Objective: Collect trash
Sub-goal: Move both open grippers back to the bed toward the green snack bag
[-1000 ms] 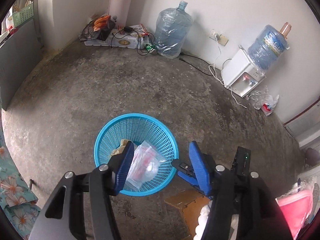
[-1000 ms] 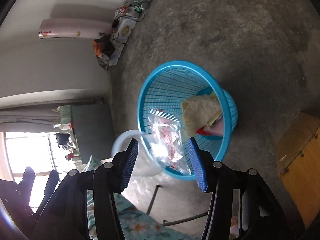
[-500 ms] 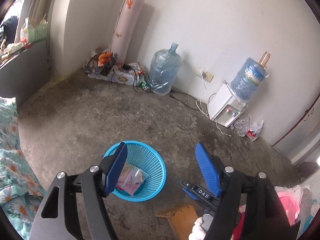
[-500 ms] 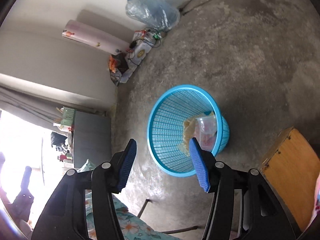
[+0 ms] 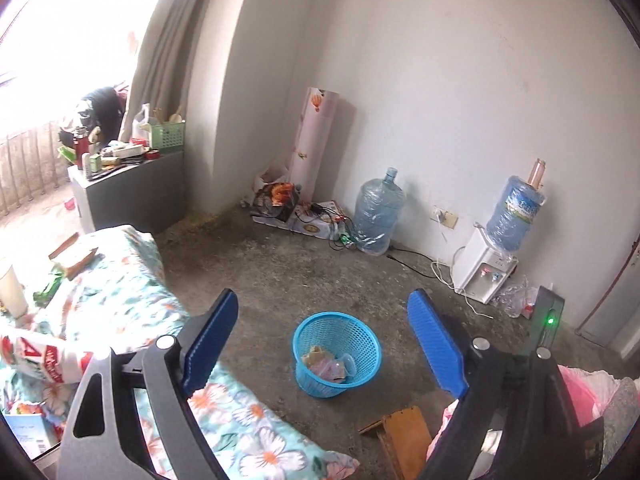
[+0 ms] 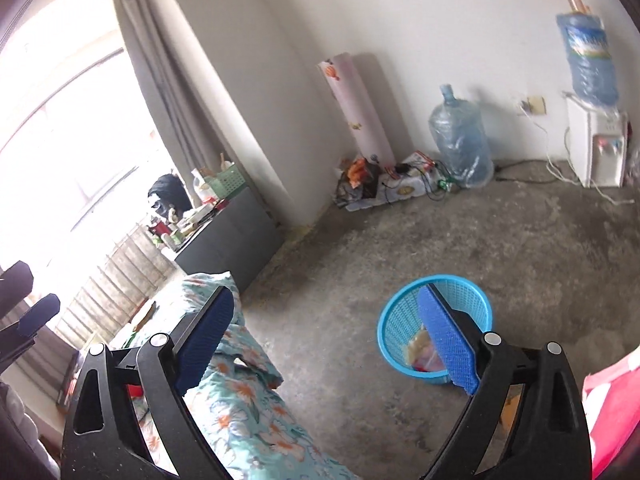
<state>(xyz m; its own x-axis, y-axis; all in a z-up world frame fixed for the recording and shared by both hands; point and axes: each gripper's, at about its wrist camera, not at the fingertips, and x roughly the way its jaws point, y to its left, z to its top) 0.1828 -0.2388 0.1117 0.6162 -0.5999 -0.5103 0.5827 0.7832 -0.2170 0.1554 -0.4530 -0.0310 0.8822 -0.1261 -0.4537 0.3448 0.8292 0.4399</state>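
Both grippers have lifted well up and away from the blue basket [image 5: 337, 350] since a second ago, when they hung right over its rim with a clear plastic bag between the right pads; now the basket sits small on the concrete floor [image 5: 280, 280], and the bag [image 5: 334, 370] lies inside it with the crumpled paper and wrappers. Left gripper [image 5: 320, 344]: fingers wide apart, nothing between them. Right gripper [image 6: 324, 340]: fingers likewise spread and bare, one blue pad crossing the basket's near wall in its view. So the drop is done, by my reading; that piece of trash is collected and both tools are free for the next. Outward from the basket: a wooden stool [image 5: 404, 436] just beside it, the flowered bedcover [image 5: 132, 304] to the left, carrying a paper cup [image 5: 12, 288] and some green and brown scraps that look like likely next pickings, though I cannot tell what they are. Farther off, along the wall, a water jug [image 5: 378, 216] stands on the floor, a dispenser [image 5: 488, 268] beside it, a clear bag [image 5: 518, 296] of something at the dispenser's foot, and a heap of wrappers and cables [image 5: 296, 212] in the corner.
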